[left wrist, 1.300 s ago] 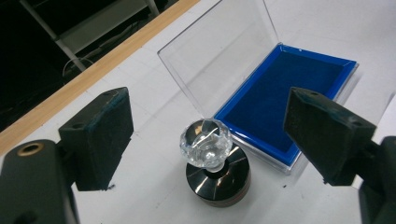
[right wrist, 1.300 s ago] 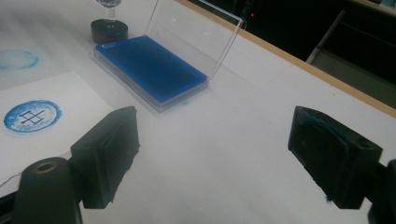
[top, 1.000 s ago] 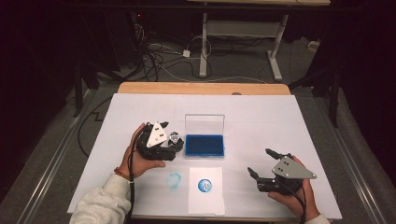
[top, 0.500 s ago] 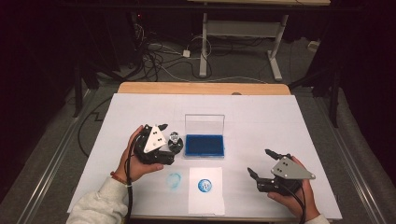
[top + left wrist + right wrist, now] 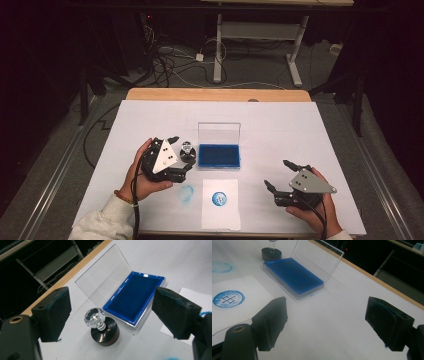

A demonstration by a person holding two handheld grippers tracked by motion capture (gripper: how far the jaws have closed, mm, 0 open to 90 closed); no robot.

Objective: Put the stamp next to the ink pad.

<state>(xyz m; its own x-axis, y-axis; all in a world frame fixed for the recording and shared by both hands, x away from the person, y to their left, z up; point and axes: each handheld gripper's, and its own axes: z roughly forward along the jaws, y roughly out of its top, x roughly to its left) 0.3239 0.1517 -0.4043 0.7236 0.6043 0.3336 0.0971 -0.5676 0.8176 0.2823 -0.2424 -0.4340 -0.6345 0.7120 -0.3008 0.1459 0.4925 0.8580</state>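
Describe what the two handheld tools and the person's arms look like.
Both the left tool and the right tool are black, each topped by a grey three-cornered plate with small dark dots. Their jaws are blocky black pads, smudged blue. A black cable trails from each. The left arm wears a white sleeve and an orange wristband.

We see the left gripper (image 5: 181, 153) has let go of the stamp (image 5: 187, 151) and pulled back toward 7 o'clock. Its jaws are now wide apart, and the stamp stands alone beside the ink pad (image 5: 218, 155).
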